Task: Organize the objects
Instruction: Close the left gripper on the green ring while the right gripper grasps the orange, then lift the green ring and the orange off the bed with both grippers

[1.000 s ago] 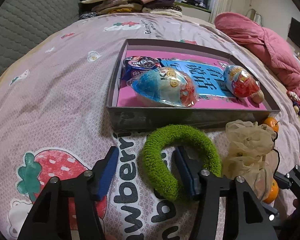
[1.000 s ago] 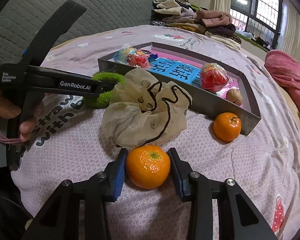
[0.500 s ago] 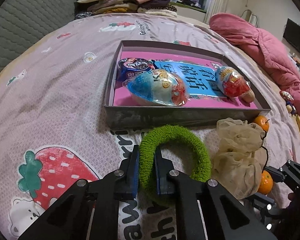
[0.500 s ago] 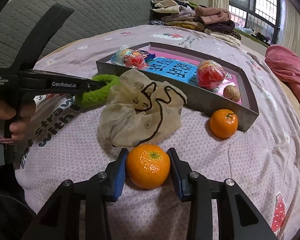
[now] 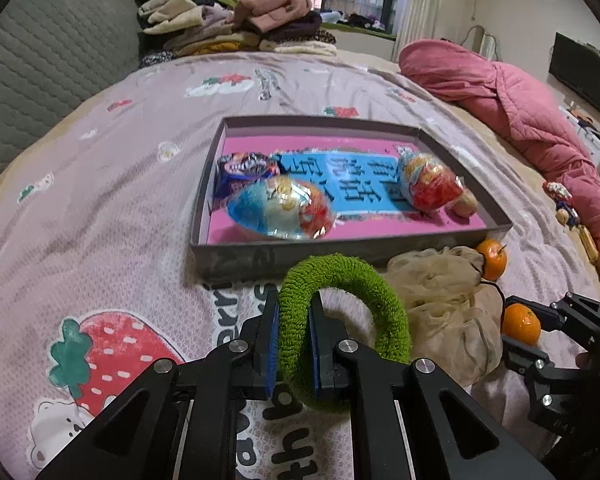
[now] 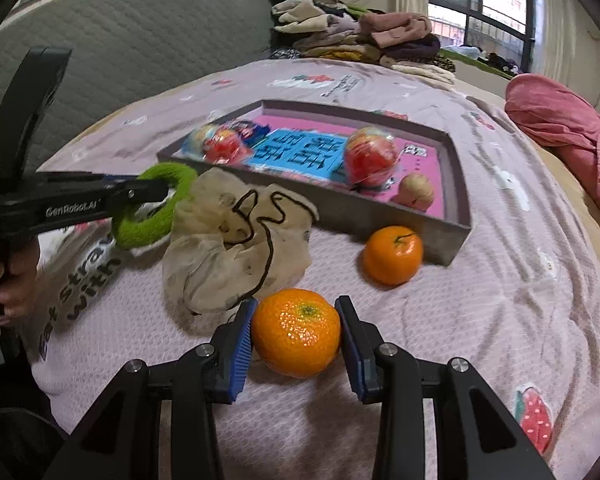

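My left gripper [image 5: 293, 344] is shut on a fuzzy green ring [image 5: 352, 292] and holds it lifted off the bedspread, just in front of the grey tray [image 5: 260, 258]. The ring also shows in the right wrist view [image 6: 156, 208]. My right gripper [image 6: 296, 336] is shut on an orange mandarin [image 6: 296, 330] and holds it a little above the bed. A second mandarin [image 6: 392, 254] lies against the tray's near wall [image 6: 340, 212]. A beige cloth scrunchie [image 6: 236, 240] lies between the ring and the mandarins.
The tray holds two wrapped egg-shaped sweets [image 5: 280, 210] [image 5: 430, 184], a snack packet [image 5: 246, 166] and a walnut [image 6: 416, 190]. Folded clothes [image 5: 228, 26] pile at the bed's head. A pink quilt [image 5: 520, 112] lies at the right.
My left gripper closed on the green ring and lifted it. My right gripper tightened on the mandarin and raised it slightly.
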### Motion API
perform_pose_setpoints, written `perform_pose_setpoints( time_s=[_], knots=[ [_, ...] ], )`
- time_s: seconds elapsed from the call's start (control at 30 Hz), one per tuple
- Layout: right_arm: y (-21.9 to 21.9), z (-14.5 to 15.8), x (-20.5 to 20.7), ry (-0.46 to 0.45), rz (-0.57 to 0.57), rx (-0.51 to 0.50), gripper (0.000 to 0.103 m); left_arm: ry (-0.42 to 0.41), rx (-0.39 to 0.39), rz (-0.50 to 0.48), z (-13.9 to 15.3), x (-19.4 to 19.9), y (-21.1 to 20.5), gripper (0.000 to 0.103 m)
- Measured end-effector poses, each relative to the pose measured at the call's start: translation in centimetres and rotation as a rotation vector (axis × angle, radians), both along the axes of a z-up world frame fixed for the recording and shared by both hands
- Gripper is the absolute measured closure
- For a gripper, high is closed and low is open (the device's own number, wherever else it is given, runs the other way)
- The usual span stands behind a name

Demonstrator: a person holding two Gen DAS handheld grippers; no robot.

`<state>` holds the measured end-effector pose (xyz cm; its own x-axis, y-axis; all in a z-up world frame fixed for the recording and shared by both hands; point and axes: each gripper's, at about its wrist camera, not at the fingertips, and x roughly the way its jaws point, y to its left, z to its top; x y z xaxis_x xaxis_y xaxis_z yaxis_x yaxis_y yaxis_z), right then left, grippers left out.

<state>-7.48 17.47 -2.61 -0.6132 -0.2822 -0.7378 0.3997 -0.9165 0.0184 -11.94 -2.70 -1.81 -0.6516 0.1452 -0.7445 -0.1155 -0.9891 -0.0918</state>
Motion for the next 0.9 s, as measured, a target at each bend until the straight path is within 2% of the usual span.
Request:
perform_pose_setpoints(
  time_s=[0.43, 0.7, 0.9],
  knots=[
    [0.4, 2.8, -0.6, 0.090, -0.036, -0.056, 0.063, 0.086, 0.036, 0.004, 2.7, 0.0, 1.0, 0.091],
    [1.3, 5.6, 0.1, 0.184, -0.043, -0.095, 0.063, 0.131, 0.032, 0.028, 3.9, 0.4, 0.1, 0.091],
    [1.5, 6.7, 0.1, 0.212, -0.054, -0.117, 0.063, 0.156, 0.044, 0.041, 4.7, 0.7, -0.7, 0.091]
  ],
)
